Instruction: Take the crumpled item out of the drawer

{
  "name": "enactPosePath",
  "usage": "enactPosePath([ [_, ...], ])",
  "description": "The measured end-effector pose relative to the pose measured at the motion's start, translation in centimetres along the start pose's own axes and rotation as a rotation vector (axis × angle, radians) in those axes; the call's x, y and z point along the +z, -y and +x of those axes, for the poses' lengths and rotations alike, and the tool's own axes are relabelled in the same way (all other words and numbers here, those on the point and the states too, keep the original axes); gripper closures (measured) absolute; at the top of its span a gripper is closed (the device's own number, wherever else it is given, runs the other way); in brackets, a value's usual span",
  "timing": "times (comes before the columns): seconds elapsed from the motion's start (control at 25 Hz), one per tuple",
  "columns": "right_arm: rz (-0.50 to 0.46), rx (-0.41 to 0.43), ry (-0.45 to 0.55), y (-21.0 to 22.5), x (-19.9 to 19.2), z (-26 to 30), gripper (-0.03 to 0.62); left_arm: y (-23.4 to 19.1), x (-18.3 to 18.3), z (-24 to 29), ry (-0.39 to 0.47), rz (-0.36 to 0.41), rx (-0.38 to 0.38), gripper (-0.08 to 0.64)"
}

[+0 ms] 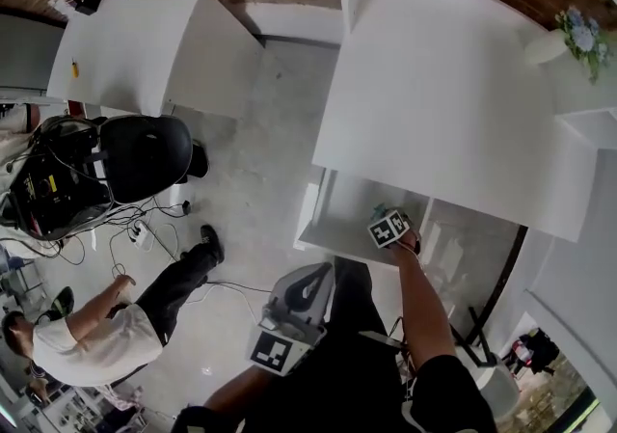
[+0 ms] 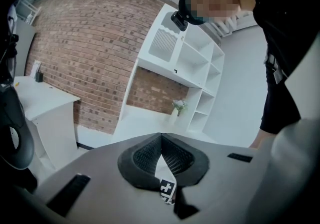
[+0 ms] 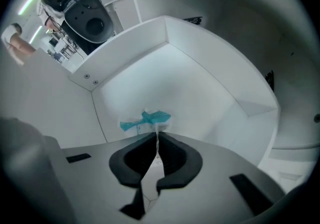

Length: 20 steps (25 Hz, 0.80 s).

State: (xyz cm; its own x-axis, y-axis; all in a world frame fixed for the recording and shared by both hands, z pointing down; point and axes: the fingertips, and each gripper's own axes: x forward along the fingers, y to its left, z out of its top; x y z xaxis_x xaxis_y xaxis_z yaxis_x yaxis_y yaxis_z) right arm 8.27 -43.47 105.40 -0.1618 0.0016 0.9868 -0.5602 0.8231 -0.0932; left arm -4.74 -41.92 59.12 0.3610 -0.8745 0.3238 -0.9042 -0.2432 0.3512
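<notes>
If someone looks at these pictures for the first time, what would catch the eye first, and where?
The teal-and-white crumpled item stands out against the bare white drawer, pinched at the tips of the right gripper. In the head view, a black chair and a person low on the floor fill the left side, beside the large white desk.
</notes>
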Motion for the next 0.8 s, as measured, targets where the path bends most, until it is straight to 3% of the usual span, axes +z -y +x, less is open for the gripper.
enactPosePath([
  [0.44, -0.025, -0.18, 0.195, -1.3, 2.9, -10.3, 0.572, 2.6, 1.3, -10.4, 0.131, 0.026, -0.031, 0.537],
  [0.64, 0.037, -0.276, 0.371, -6.0, 2.5, -20.0, 0.574, 4.4, 1.3, -18.8, 0.203, 0.058, -0.064, 0.537],
  [0.8, 0.14, -0.337, 0.563, -11.3, 0.9, -28.2, 0.574, 5.4, 0.1, -25.6, 0.25, 0.092, -0.106, 0.537],
])
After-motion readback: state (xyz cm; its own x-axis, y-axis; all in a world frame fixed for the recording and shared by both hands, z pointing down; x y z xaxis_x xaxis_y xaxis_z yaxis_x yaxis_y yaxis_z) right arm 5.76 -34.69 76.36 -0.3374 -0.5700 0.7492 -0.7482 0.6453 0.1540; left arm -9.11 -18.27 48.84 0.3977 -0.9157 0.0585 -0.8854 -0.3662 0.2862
